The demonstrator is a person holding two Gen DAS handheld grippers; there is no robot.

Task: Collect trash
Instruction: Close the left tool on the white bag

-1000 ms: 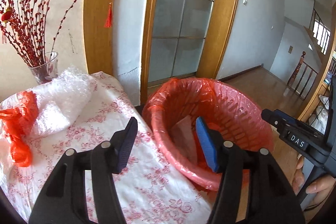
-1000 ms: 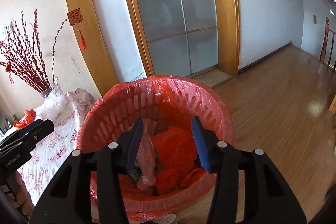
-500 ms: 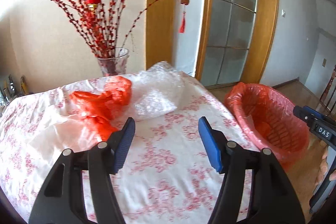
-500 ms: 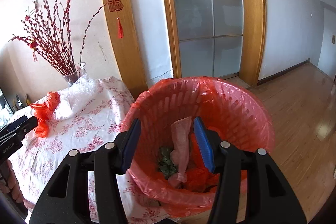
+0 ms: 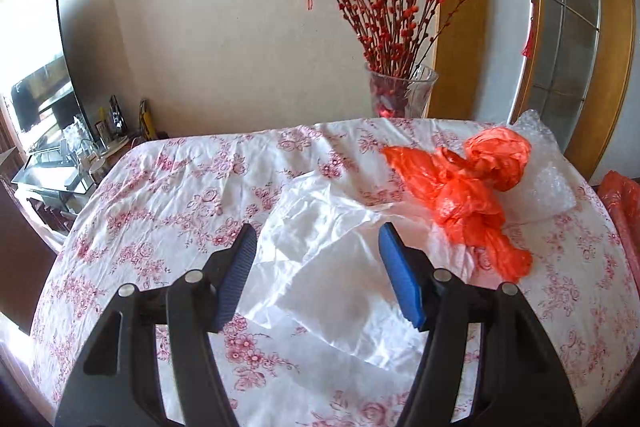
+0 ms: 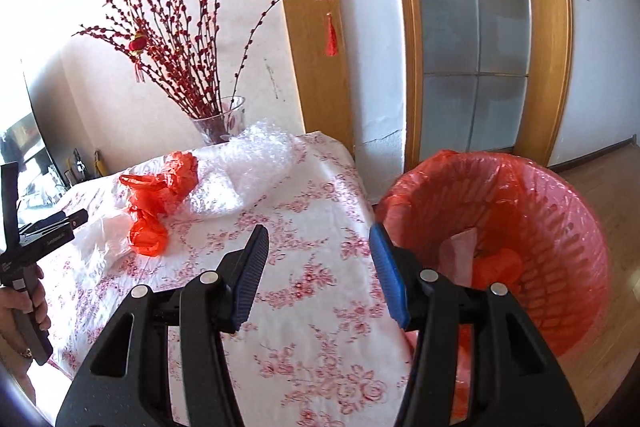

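A crumpled white plastic sheet (image 5: 332, 267) lies flat on the floral-clothed counter (image 5: 168, 211), and beside it a knotted orange bag (image 5: 464, 191) stretches lengthwise toward the near right, touching bubble wrap (image 5: 544, 187). The left tool (image 5: 318, 277) hovers over the white sheet, jaws apart and empty. The right tool (image 6: 318, 273) is likewise parted and empty, between the counter and the red-lined bin (image 6: 532, 227).

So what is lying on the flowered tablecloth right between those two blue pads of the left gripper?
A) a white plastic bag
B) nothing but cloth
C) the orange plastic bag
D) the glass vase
A: the crumpled white plastic bag spreads under the open left gripper, while the orange plastic bag lies off to its right.
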